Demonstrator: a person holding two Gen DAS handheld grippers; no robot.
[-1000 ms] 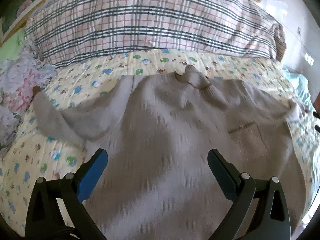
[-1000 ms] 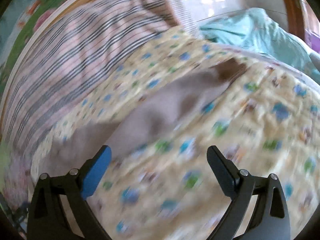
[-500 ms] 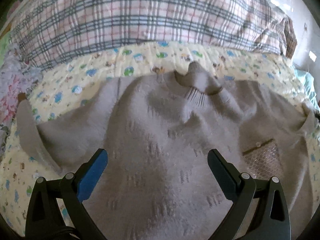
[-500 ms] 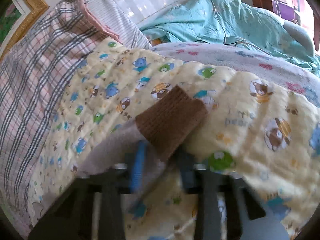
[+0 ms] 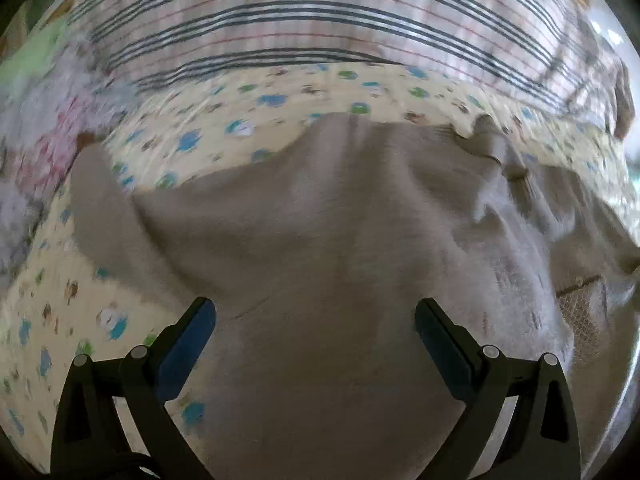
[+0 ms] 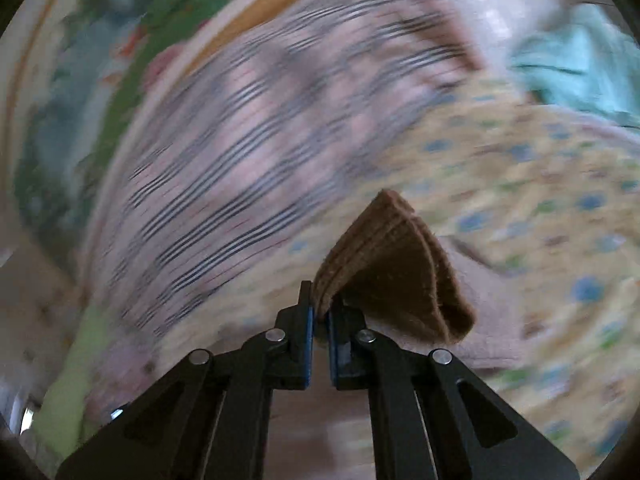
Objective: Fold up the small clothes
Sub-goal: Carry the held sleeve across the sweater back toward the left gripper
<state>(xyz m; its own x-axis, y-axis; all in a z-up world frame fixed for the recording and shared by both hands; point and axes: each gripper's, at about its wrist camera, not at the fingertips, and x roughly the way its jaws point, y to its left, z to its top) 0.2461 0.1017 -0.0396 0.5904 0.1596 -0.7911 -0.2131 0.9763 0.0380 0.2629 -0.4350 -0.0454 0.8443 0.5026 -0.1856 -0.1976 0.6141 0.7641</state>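
Left tongs (image 5: 315,344) gape wide, holding nothing, hovering over one grey sweater (image 5: 320,240) spread on the yellow printed quilt (image 5: 48,300) of the bed; one sleeve (image 5: 100,204) trails far left. Right tongs (image 6: 319,322) pinched closed on the sweater's brown ribbed cuff (image 6: 384,264), lifted above the quilt. One plaid pillow (image 5: 320,20) at the far side.

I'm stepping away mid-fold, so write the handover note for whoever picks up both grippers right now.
Right gripper: shut on the brown ribbed cuff of the sweater's sleeve, lifted above the yellow bear-print quilt.
Left gripper: open, holding nothing, above the body of the beige knit sweater.
Sweater lies spread on the quilt, the other sleeve out to the side, plaid pillow behind.
Done: cuff gripped.
Left: every fold, starting with this sleeve.
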